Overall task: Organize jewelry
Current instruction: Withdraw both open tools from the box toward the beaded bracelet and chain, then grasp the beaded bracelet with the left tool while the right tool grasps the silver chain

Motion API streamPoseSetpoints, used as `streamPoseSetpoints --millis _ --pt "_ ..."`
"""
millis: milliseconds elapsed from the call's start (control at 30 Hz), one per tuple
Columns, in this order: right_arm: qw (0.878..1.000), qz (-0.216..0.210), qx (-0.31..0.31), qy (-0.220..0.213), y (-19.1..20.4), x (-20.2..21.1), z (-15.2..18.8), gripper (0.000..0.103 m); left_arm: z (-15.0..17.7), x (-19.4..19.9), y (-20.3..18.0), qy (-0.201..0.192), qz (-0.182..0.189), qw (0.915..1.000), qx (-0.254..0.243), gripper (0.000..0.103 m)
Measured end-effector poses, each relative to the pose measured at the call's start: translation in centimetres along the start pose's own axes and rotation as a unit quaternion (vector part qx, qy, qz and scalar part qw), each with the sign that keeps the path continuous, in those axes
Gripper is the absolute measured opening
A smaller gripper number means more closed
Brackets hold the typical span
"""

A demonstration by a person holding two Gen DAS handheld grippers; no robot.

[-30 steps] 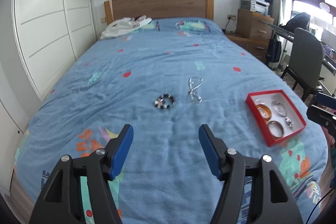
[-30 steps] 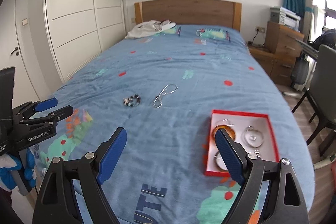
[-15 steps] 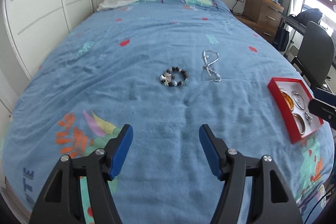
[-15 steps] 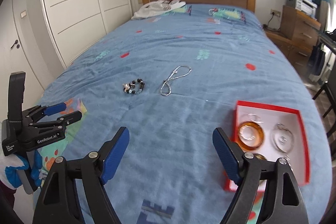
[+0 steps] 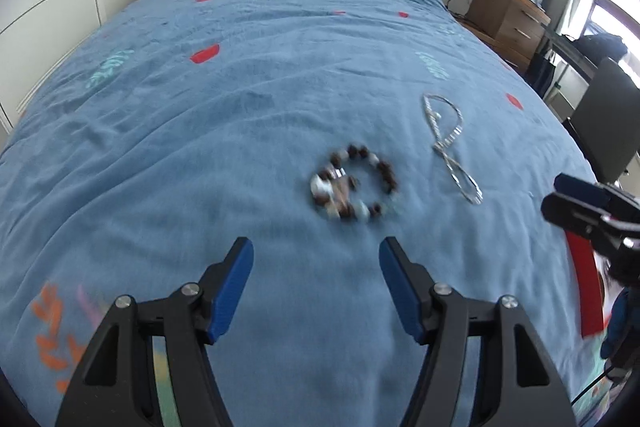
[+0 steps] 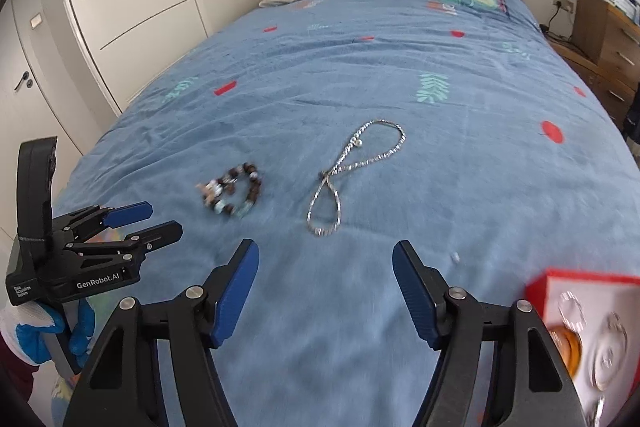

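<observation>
1. Dark beaded bracelet ring lying flat on blue bedspread, just ahead of left gripper, slightly right of centre.
2. Both grippers' jaws gaping wide, empty; right gripper sitting nearer silver chain.

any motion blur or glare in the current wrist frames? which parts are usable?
Left wrist view: beaded bracelet smeared by motion, red box streaked at the right edge, window blown out top right; left hand-held gripper sharp. Right wrist view: silver chain fairly crisp, the bracelet slightly soft, the box and its contents blurred; right hand-held gripper sharp. Both show fisheye bending.
</observation>
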State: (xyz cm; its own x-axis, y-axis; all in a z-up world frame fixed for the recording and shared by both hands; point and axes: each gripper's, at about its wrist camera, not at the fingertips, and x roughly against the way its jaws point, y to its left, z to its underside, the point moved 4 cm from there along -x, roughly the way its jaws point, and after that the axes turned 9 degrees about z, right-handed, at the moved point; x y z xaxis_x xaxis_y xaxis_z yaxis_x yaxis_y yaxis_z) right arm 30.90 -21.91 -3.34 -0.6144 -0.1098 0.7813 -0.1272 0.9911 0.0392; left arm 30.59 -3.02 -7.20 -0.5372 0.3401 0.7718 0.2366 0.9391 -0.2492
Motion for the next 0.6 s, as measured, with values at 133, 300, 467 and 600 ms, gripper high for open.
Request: streamPoseSetpoints --millis 133,300,467,600 --pt "1.000 -0.004 0.000 0.008 0.1 -2.9 -1.4 0.067 -1.7 -1.8 0.3 -0.001 0.020 0.9998 0.007 0.064" --pt "1.000 -0.011 0.000 0.021 0.3 -5.8 -2.3 0.067 -2.3 -3.8 -0.9 0.009 0.044 0.9988 -0.015 0.064" --pt "0.999 -0.020 0.003 0.039 0.4 -8.2 -2.6 0.067 -1.9 -5.9 -1.7 0.027 0.047 0.9977 -0.042 0.064" --pt "0.998 -0.021 0.012 0.055 0.4 -9.8 -2.7 0.057 -2.1 -6.7 -1.4 0.029 0.045 0.9971 -0.054 0.063"
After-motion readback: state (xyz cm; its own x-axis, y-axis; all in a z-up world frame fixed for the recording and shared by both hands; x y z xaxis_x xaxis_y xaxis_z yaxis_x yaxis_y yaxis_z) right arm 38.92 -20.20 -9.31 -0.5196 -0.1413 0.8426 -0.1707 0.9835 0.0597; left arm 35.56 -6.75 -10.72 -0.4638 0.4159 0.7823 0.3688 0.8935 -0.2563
